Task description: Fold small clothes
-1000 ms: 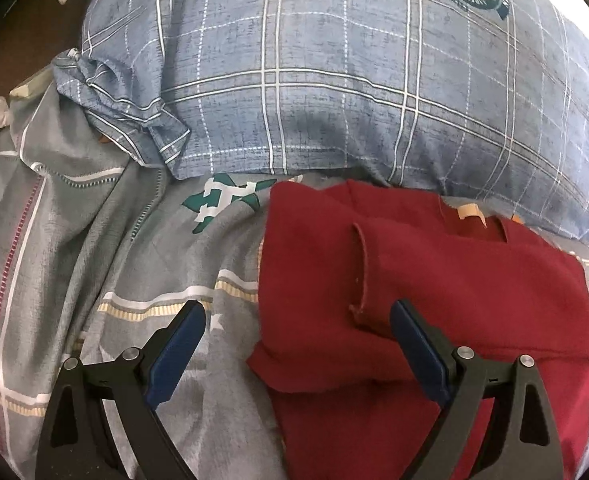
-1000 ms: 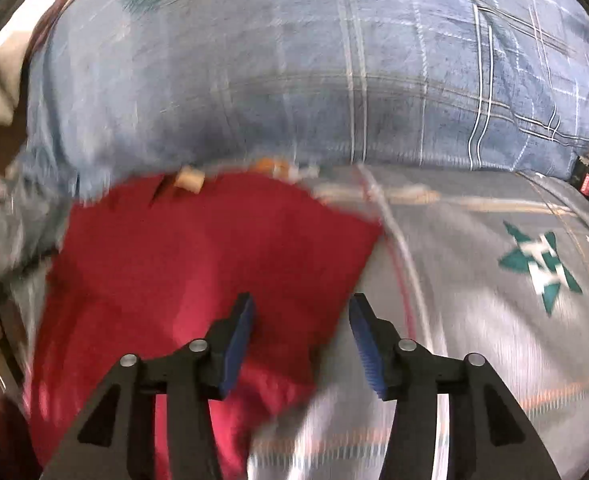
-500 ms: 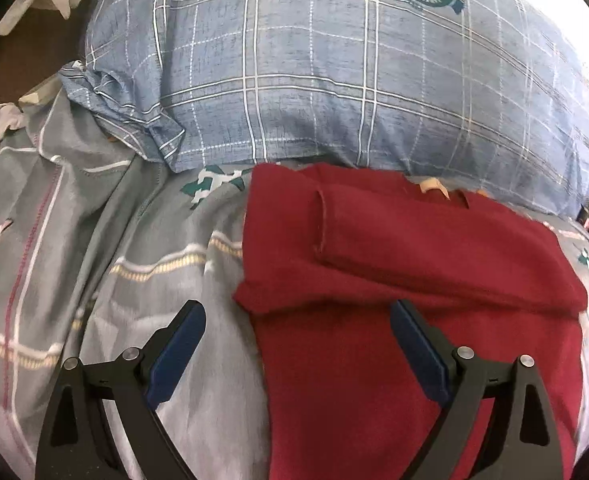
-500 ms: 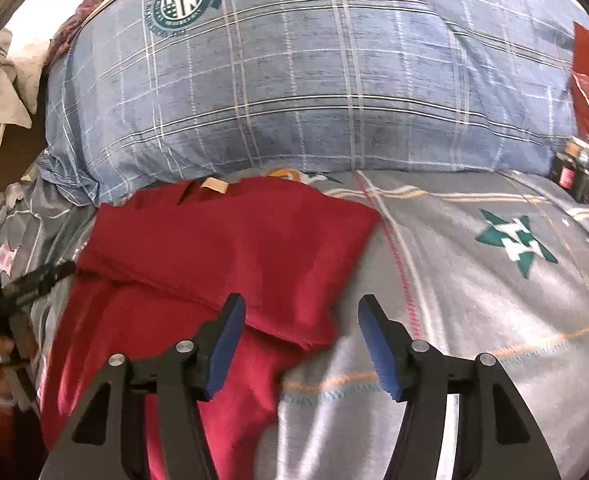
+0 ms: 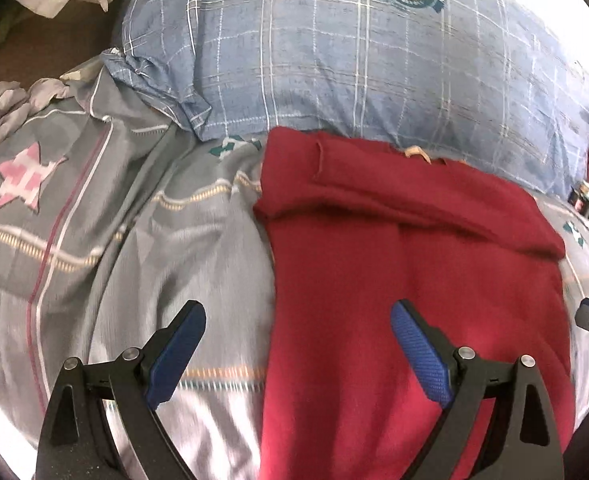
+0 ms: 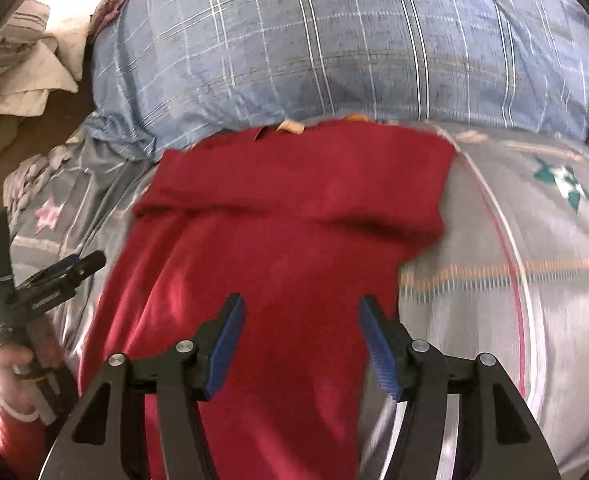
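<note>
A dark red garment (image 5: 414, 280) lies flat on the grey bedsheet (image 5: 142, 248), its sleeves folded across the top near the collar tag (image 5: 416, 153). It also shows in the right wrist view (image 6: 278, 248). My left gripper (image 5: 298, 344) is open and empty, hovering over the garment's left edge. My right gripper (image 6: 300, 332) is open and empty, above the garment's lower right part. The left gripper also shows in the right wrist view (image 6: 46, 284), held in a hand.
A large blue plaid pillow (image 5: 354, 60) lies right behind the garment, also in the right wrist view (image 6: 354, 48). Crumpled cloths (image 6: 18, 72) lie off the bed at left. Small items (image 5: 586, 200) and a red bag sit at the far right.
Both grippers have pulled back toward me and away from the folded sleeves, so more of the garment's lower body shows. The garment stays put.
</note>
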Motion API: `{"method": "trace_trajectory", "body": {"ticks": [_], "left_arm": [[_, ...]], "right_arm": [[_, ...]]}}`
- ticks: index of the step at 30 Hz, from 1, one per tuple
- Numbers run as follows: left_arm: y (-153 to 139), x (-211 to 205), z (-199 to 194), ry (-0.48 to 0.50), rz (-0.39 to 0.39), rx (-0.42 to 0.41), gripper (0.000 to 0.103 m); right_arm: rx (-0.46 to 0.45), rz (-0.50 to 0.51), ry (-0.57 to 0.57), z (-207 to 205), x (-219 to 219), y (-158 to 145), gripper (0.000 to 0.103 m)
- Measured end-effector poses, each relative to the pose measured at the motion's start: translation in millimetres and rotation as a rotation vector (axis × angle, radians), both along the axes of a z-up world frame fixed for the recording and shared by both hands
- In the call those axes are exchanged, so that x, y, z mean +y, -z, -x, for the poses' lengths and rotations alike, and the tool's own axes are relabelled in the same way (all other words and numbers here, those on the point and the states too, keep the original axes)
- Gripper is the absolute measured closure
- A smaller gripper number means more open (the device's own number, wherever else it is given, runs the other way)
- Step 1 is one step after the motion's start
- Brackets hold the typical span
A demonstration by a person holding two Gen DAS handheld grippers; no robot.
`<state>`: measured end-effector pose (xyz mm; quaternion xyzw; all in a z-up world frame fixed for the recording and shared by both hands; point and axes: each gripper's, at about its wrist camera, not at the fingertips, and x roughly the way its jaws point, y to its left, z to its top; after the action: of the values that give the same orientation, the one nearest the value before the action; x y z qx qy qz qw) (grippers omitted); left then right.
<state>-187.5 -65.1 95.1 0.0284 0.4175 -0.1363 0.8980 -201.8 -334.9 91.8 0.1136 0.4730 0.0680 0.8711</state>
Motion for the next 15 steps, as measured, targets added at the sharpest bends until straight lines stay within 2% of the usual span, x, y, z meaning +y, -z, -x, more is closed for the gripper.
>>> {"method": "trace_trajectory", "body": {"ticks": [3,7,15], "left_arm": [[0.4,-1.2,14.2,0.013,0.0,0.012,0.008],[2.6,-2.7,30.8,0.023,-0.019,0.017,0.008],[2.8,14.9,64.5,0.041,-0.029,0.06,0.009]], "right_arm": [[0.009,0.025,-0.004,21.7,-1.0,-1.2,0.041],[0.022,0.002,0.0,48.1,-9.0,-2.2,0.033],[0.104,-0.039,-0.037,88.8,-7.7,18.6,0.032]]}}
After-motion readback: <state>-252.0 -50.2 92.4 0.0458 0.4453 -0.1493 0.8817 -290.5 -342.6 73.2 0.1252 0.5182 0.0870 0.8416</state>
